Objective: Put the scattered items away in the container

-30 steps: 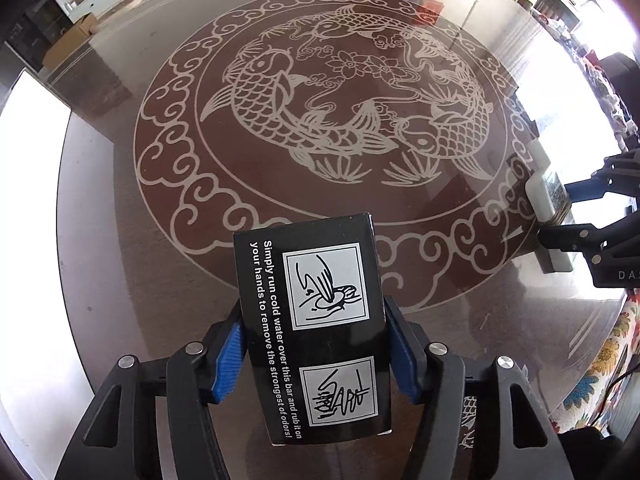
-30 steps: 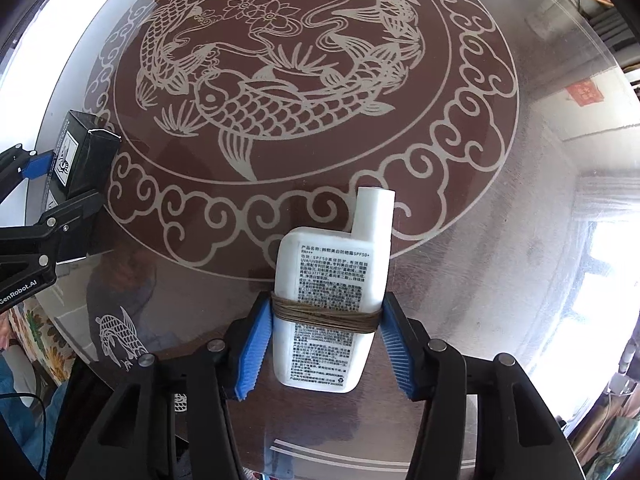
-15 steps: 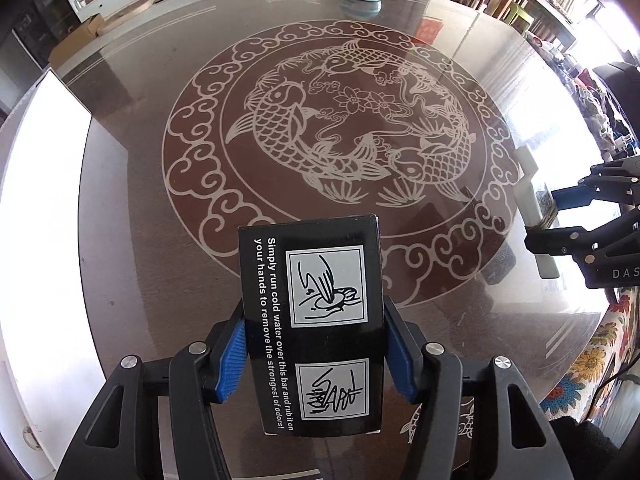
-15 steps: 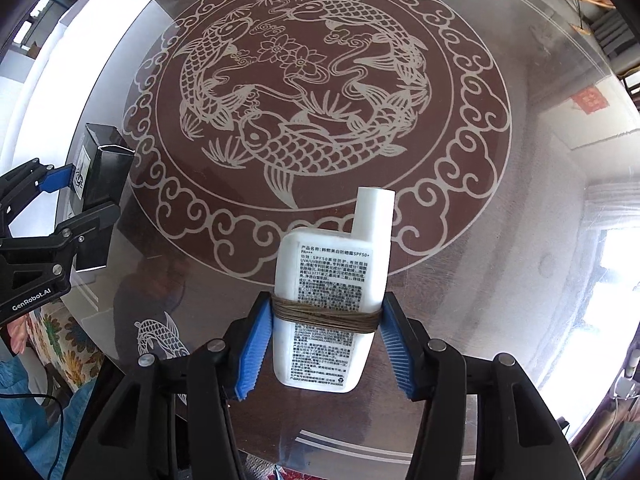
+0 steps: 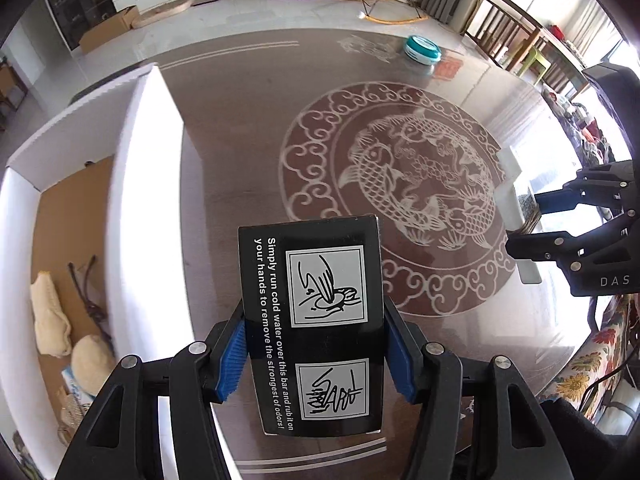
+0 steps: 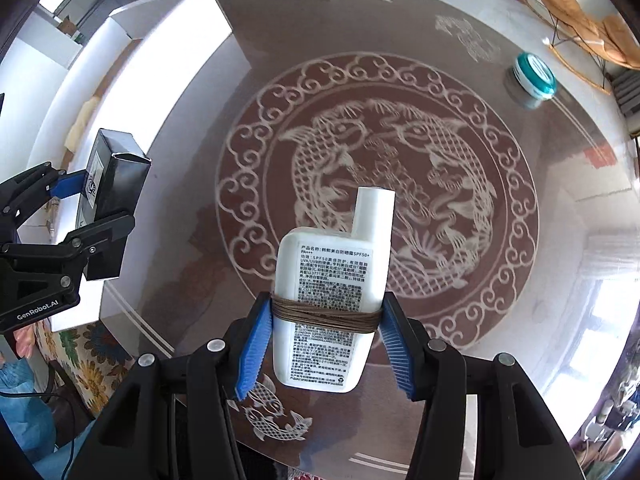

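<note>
**Q:** What is changing in the left wrist view?

**A:** Compared with a second ago, the left gripper (image 5: 316,356) is sitting higher and further left over the round glass table (image 5: 224,208); the white container (image 5: 132,184), earlier only a pale edge, is now showing its open inside to the left of the tongs. The blue pads are clamping a black box (image 5: 316,320) by its two long sides, its printed face turned to the camera. Inside the container, cream knitted pieces (image 5: 52,320) and a dark cord (image 5: 90,292) are lying on a brown floor. Far ahead and to the right, a teal round tin (image 5: 422,50) is sitting near the table's far edge. At the right edge, the other gripper is holding something white.

**Q:** And the right wrist view?

**A:** The right gripper (image 6: 326,344) is gripping a white bottle (image 6: 332,300), pads pressing its sides where a brown cord band (image 6: 324,314) is wrapping it; the neck is pointing away from the camera. Both are hanging clear above the table's fish pattern. To the left, the left gripper is holding the black box just beside the container's near wall, short of its opening. The tin is lying far ahead to the right.
</note>
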Available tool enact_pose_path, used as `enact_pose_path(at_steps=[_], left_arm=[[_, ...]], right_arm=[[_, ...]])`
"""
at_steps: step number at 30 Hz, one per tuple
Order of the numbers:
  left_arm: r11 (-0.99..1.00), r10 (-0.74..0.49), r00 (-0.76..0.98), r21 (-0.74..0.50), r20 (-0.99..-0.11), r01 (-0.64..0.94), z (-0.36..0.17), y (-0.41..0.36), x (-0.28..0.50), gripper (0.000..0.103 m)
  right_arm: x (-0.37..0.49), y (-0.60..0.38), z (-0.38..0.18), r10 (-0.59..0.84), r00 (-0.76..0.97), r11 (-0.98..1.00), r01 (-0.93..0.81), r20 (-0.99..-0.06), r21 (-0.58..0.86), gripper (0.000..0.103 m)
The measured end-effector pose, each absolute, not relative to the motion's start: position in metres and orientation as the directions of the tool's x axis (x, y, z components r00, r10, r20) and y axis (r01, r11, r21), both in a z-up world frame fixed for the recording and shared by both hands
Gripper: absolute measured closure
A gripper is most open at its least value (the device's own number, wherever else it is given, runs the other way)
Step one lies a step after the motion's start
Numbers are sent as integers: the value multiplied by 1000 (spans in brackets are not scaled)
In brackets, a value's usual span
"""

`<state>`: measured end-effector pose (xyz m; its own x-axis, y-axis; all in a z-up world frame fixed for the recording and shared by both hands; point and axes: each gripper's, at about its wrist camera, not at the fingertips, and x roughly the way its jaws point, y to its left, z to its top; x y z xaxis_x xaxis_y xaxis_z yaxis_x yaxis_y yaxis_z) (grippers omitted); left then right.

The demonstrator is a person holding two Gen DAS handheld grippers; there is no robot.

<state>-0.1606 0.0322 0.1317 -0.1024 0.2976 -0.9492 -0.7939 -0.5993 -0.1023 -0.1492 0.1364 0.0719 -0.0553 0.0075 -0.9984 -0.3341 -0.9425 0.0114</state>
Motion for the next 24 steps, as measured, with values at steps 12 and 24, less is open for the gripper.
enact_pose_path(at_steps=[12,24], left_arm=[[-821,251,-224,-85,-942,-564,148,-115,-291,44],[-890,170,-162,-81,-972,-449,78,-171,-326,44]], right_arm=[[-353,-12,58,-71,-247,-986,-126,-966,105,49],[-464,-128,-37,-61,-214,-996,82,-975,45,49]])
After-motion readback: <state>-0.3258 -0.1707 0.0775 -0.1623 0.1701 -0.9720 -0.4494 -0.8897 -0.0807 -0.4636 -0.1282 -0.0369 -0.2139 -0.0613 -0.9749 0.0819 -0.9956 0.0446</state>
